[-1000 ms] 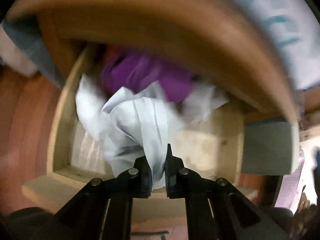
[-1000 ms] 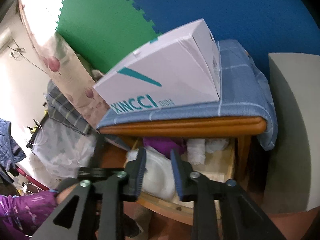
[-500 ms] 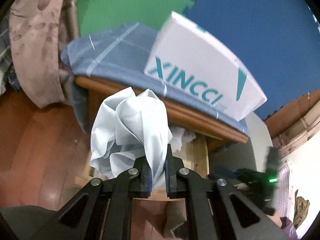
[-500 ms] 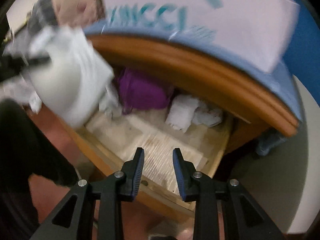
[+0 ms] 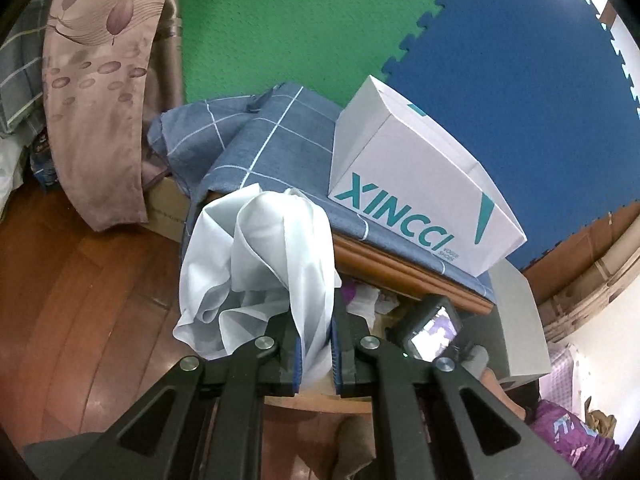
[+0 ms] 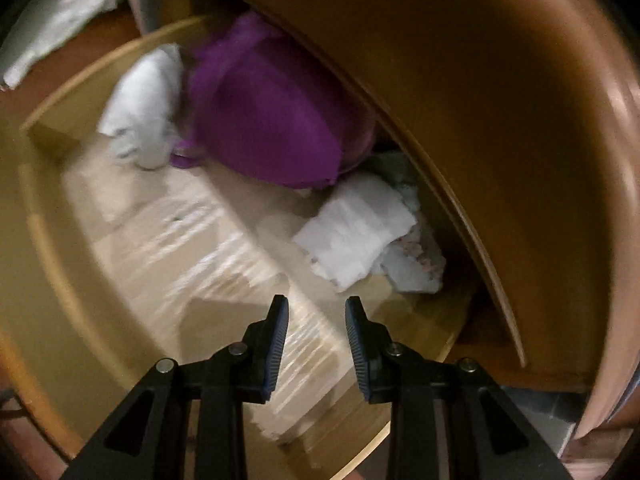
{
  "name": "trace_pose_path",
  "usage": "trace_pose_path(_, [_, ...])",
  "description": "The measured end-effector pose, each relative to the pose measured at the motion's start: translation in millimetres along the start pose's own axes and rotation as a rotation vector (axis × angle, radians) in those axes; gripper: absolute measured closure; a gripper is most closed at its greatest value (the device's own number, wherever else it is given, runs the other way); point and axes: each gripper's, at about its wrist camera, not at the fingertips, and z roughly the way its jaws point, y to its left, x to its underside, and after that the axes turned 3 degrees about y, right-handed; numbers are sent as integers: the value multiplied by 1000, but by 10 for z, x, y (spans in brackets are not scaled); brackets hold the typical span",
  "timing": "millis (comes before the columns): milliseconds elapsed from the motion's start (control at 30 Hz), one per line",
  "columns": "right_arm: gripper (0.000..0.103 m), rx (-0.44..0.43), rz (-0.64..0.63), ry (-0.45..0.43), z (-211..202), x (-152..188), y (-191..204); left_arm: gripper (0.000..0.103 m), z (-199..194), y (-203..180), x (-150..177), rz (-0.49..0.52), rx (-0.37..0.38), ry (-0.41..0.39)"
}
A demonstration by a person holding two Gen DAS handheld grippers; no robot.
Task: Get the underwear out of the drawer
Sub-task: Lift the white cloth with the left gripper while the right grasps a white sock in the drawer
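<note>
My left claw [image 5: 314, 344] is clamped tight on the pale underwear [image 5: 260, 264], and the cloth billows up and out to the left of my fingers [image 5: 289, 354], hanging free in the air above the wooden floor [image 5: 80, 300]. Just beyond the bundle sits the cabinet top under a blue checked cloth [image 5: 276, 136], and up to the right of my claw stands a white shoe box [image 5: 420, 204] on that cloth. Behind it, green and blue foam mats [image 5: 500, 80] cover the wall. Right of my fingertips I catch the back of my other tool, its little screen [image 5: 434, 330] glowing, dipped below the cabinet's brown edge [image 5: 400, 268]. A patterned curtain [image 5: 100, 92] hangs far off to the left.

My right claw [image 6: 314, 320] stands parted, nothing between the blue pads, pointing down into the open drawer [image 6: 48, 216]. Directly below my tips is the bare lined floor of the drawer, blurred. Ahead and slightly left of my fingers lies a purple garment [image 6: 272, 112], with a small white bundle [image 6: 144, 104] touching its left side. Ahead and to the right, close to my right finger, rests a folded white piece [image 6: 360, 228] over something pale and printed. The cabinet's brown rim [image 6: 500, 100] curves overhead on the right.
</note>
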Motion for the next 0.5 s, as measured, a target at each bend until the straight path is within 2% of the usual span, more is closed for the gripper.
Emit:
trace_pose_path(67, [73,29,-13,5,47,-65,47,93,28,9,9,3,9,10])
trace_pose_path(167, [73,141,-70,12,160,-165,183,93,53,-7,19,14,8,15])
trace_pose_path(233, [72,131,-51,57,276,-219,183,93,67,-20,29,25,11,16])
trace_pose_path(300, [70,183,-31,102,407,-255,156,93,86,-35,37,33,8,21])
trace_pose_path(367, [67,154,-19,112,462,-289,130,93,124,-43,47,33,13,34])
trace_pose_path(433, [63,167,-19,94,466,-331,101,93,164,-52,55,33,19,48])
trace_pose_path(500, [62,158,-11,119,529,-389,38,93,195,-66,62,33,24,61])
